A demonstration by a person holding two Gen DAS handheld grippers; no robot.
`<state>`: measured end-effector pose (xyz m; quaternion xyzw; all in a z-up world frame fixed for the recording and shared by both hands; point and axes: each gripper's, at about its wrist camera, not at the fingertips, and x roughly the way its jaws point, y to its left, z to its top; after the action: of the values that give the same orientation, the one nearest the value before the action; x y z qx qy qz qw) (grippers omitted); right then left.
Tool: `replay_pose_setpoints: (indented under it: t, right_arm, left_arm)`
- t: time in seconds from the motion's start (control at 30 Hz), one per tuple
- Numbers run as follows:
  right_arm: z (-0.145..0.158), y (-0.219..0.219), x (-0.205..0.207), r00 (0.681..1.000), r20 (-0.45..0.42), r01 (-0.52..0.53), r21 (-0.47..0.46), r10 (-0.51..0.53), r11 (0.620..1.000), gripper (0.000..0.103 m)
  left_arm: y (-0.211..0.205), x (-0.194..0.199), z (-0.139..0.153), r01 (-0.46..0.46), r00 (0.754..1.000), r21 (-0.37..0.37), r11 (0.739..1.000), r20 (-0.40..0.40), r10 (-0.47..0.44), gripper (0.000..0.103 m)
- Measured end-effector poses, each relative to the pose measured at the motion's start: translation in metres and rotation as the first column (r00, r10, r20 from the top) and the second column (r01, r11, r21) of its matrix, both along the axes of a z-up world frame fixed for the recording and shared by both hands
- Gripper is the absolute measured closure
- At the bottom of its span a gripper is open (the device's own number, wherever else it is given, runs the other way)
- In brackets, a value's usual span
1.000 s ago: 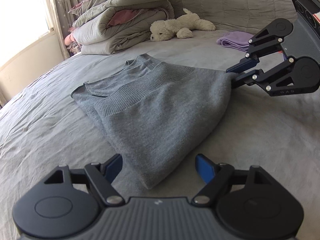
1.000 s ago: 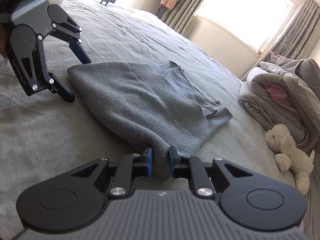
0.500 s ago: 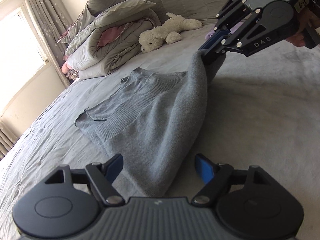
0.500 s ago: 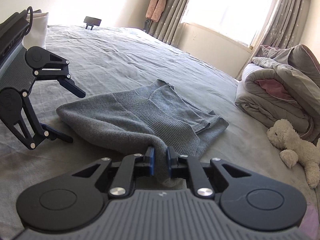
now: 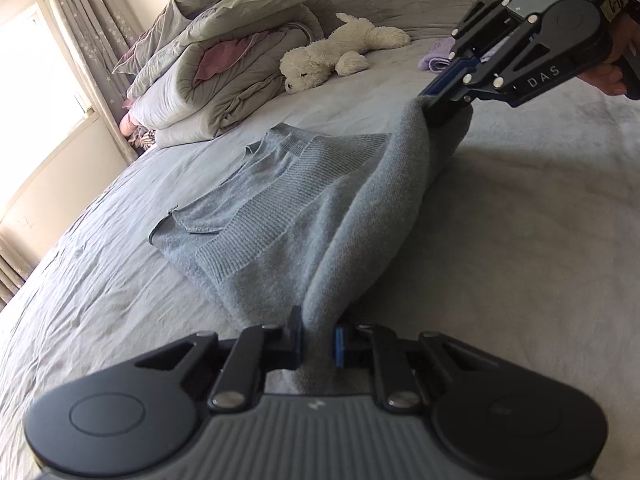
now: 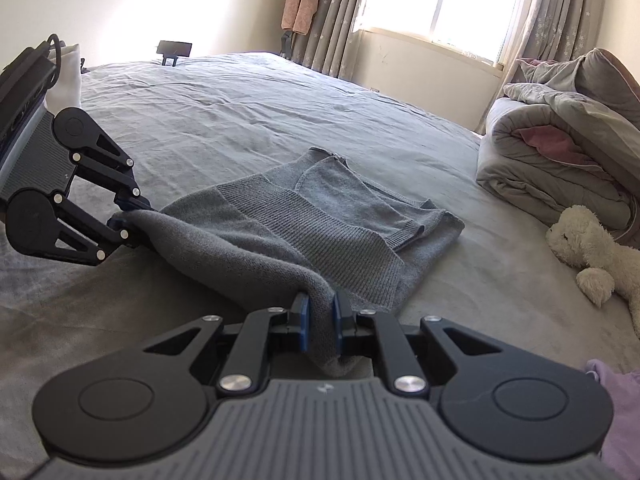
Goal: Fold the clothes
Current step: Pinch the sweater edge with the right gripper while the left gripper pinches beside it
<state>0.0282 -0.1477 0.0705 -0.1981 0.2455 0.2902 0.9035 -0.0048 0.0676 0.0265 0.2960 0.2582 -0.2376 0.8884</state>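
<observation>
**Both tongs pinching the sweater**

Our left gripper [image 5: 318, 340], its jaws having just been closing, is now clamping a corner of the grey knitted sweater [image 5: 304, 216]; our right gripper [image 6: 320, 322] is gripping the other corner. The sweater is lying part-folded on the grey bed sheet [image 6: 240, 112].

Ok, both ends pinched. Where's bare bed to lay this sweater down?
Bare sheet lies beyond the grey sweater toward the window wall. It is crowded by the rolled duvet, plush dog and lilac cloth.
</observation>
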Motion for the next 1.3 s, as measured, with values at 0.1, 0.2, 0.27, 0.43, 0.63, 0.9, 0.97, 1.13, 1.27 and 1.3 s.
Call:
replay_pose_setpoints:
  t: [0.1,0.2,0.27,0.43,0.63,0.9,0.97,1.13,1.27,1.3]
  right_arm:
    - [-0.002,-0.001,-0.003,1.0,0.004,-0.018,-0.019,0.018,1.0,0.087]
    - [-0.006,0.0,-0.01,0.999,0.006,-0.046,-0.048,0.046,0.998,0.076]
    - [-0.009,-0.001,-0.015,0.997,0.007,-0.071,-0.076,0.072,0.995,0.049]
    - [-0.018,-0.001,-0.031,0.988,0.012,-0.147,-0.181,0.151,0.973,0.032]
    - [-0.031,0.005,-0.038,0.976,0.075,-0.176,-0.28,0.204,0.944,0.033]
    - [-0.023,0.007,-0.027,0.975,0.145,-0.125,-0.27,0.169,0.955,0.089]
    - [-0.012,0.004,-0.026,0.974,0.18,-0.098,-0.22,0.139,0.971,0.09]
    - [0.008,-0.003,-0.024,0.971,0.225,-0.054,-0.124,0.081,0.991,0.092]
    - [0.019,-0.01,-0.026,0.973,0.221,-0.054,-0.086,0.072,0.995,0.093]
    - [0.018,-0.011,-0.027,0.974,0.214,-0.056,-0.09,0.074,0.994,0.093]
  left_arm:
    - [0.003,0.005,0.005,-0.015,1.0,-0.028,0.999,-0.013,0.015,0.089]
    - [0.006,0.009,0.008,-0.032,0.999,-0.06,0.998,-0.039,0.03,0.09]
    - [0.006,0.011,0.008,-0.04,0.998,-0.071,0.997,-0.048,0.037,0.09]
    - [0.007,0.016,0.009,-0.046,0.997,-0.085,0.995,-0.06,0.041,0.09]
    - [0.007,0.019,0.01,-0.054,0.996,-0.093,0.994,-0.073,0.048,0.089]
    - [0.008,0.017,0.015,-0.048,0.997,-0.103,0.993,-0.057,0.042,0.091]
    - [0.009,0.017,0.02,-0.051,0.998,-0.119,0.992,-0.044,0.046,0.091]
    - [0.015,0.011,0.043,-0.054,0.998,-0.18,0.982,0.018,0.058,0.092]
    - [0.014,0.007,0.051,-0.057,0.998,-0.187,0.981,0.027,0.063,0.093]
    - [0.013,0.005,0.05,-0.052,0.998,-0.183,0.982,0.022,0.057,0.093]
